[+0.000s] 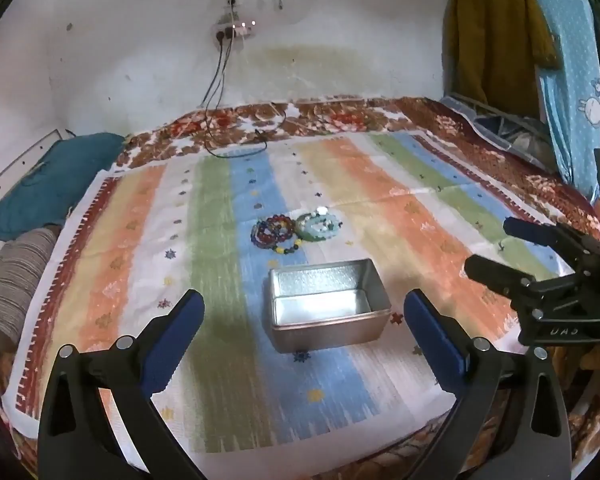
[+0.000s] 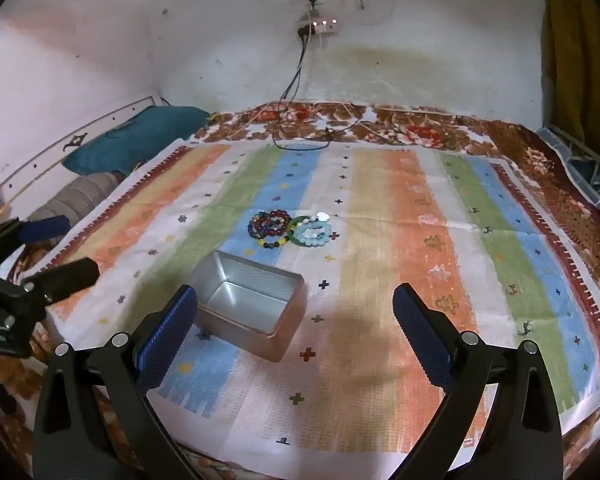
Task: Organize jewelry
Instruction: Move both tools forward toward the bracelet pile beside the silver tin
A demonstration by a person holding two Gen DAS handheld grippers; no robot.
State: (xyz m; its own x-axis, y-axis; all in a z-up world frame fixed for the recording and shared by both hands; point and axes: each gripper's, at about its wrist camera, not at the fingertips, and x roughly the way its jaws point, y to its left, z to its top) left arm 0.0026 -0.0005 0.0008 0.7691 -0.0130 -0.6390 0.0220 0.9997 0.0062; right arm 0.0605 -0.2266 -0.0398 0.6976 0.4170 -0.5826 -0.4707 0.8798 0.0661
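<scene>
Both grippers hung spread wide and empty above the bed's striped cloth [image 1: 380,184]. The heap of beaded bracelets [image 1: 296,230] lay at mid-frame, just beyond the open rectangular silver tin [image 1: 328,304], whose long axis ran across the left wrist view. The tin sat squarely between the left gripper's [image 1: 300,340] fingers but lower left of centre for the right gripper [image 2: 296,336], so the left looked nearer. Only the right view showed the tin's corner-on slant.
</scene>
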